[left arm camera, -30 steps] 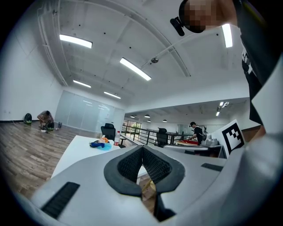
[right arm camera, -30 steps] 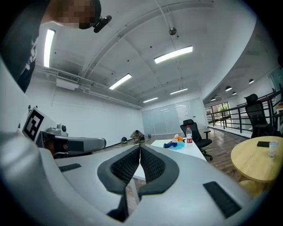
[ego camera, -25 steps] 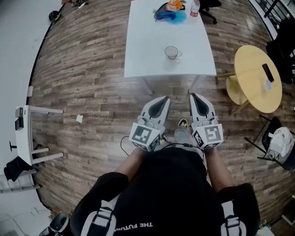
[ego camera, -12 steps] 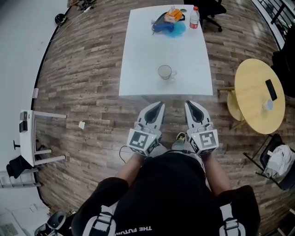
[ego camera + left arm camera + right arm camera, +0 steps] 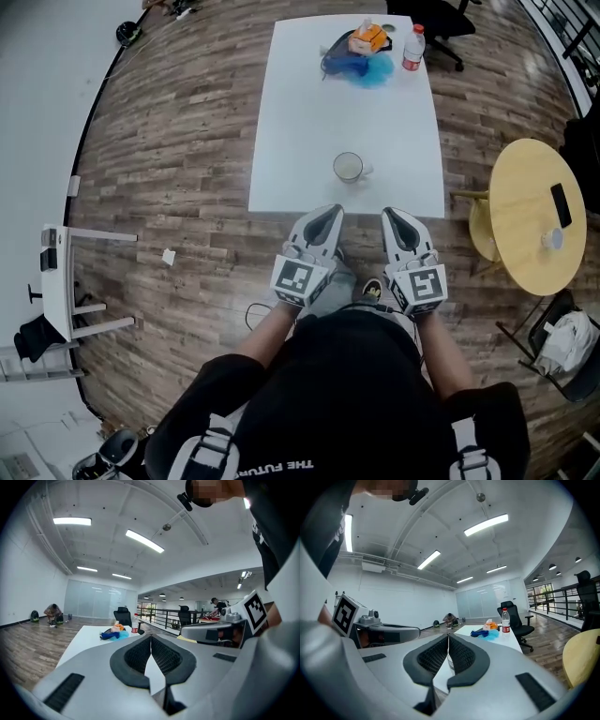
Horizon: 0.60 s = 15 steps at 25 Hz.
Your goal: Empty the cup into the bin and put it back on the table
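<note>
At the near edge of a long white table (image 5: 281, 141), a person holds two tongs out over the wooden floor (image 5: 169, 131), just short of the tabletop. The left gripper (image 5: 331, 210) and the right gripper (image 5: 390, 214) both have their jaws pressed together with nothing between them, as each gripper view confirms. The cup (image 5: 348, 167) stands upright on the table close to that near edge, ahead of the two tips and between their lines, touched by neither. From above it is too small to tell whether it holds anything, so this may be the task's start or its end; either way, no lifting, carrying or tipping is under way, and no bin shows in any view. A reach to the cup looks clear: bare tabletop surrounds it, and the only clutter (a bottle (image 5: 411, 47) and a blue and orange heap (image 5: 354, 52)) sits well apart at the far end. The table edge lies just ahead of the tips and would have to be cleared first. There is wide floor to the left, while a round yellow table (image 5: 525, 187) narrows the room on the right.
</note>
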Tool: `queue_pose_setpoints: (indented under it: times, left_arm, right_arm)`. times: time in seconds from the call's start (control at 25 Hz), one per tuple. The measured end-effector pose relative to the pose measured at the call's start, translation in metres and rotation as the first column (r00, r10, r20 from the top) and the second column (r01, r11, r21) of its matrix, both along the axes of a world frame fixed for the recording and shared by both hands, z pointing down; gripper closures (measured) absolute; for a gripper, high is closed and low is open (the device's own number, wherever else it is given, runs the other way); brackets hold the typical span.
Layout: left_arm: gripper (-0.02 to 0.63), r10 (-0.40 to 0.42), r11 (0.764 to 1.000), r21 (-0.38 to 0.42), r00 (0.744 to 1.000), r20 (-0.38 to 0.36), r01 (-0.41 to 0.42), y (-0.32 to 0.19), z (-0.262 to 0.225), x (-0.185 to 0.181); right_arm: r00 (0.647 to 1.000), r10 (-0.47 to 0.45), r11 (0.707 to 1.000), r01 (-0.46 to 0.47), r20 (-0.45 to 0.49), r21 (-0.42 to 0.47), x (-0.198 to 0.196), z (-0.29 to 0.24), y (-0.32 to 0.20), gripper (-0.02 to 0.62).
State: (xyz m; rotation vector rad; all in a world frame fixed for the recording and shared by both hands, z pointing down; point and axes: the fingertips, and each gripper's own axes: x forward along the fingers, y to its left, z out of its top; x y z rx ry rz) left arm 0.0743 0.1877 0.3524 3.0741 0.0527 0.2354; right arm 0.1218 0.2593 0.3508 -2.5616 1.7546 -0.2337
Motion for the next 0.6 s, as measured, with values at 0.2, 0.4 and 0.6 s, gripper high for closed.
queue_pose_setpoints:
  times: [0.2, 0.4, 0.6]
  left_arm:
    - [0.234, 0.229, 0.973, -0.037, 0.973, 0.02, -0.228, -0.032, 0.048, 0.033]
    - [0.225, 0.35, 0.934, 0.034, 0.929, 0.121, -0.357, -0.066, 0.111, 0.061]
    - [0.218, 0.433, 0.895, 0.04, 0.886, 0.169, -0.445, -0.087, 0.166, 0.093]
  right_arm:
    - [1.0, 0.019, 0.994, -0.018, 0.01, -0.106, 0.028, 0.03, -0.041, 0.578]
    - [0.998, 0.053, 0.981, -0.048, 0.023, -0.189, 0.049, 0.053, -0.068, 0.578]
    - [0.996, 0.086, 0.961, -0.075, 0.03, -0.265, 0.07, 0.082, -0.079, 0.578]
